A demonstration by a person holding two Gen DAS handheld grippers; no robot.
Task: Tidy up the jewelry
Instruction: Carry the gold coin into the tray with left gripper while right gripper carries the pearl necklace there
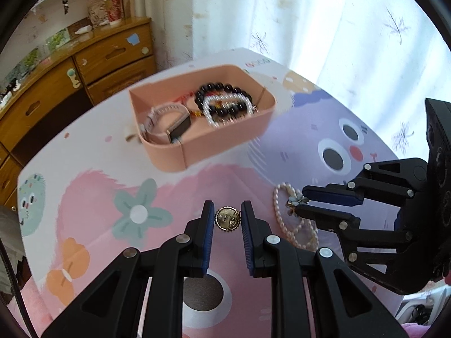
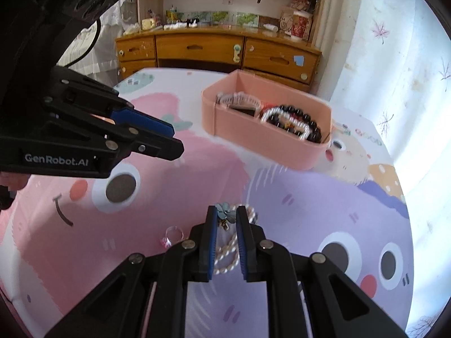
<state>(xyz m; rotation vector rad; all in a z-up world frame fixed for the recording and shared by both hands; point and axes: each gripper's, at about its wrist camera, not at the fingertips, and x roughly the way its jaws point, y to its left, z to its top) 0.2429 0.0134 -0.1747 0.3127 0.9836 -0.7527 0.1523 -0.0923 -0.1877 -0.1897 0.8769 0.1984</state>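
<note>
Scalloped gold disc [image 1: 227,219] between ribbed pads [image 1: 207,225]

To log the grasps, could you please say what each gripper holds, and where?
Left gripper: gold disc, pinched by its opposite edges. Right gripper flanks the flower charm of the pearl necklace; whether it grips cannot be told.

A table covered by a cartoon-printed pink and lilac cloth [image 1: 93,197] is seen. A pink rounded plastic tray [image 1: 225,138] is set on it toward 12 o'clock. A white pearl strand with a flower charm [image 1: 284,214] is laid at 3 o'clock, a small round gold brooch [image 1: 227,219] near the centre, and a clear pink ring [image 2: 172,235] beside the strand.
</note>
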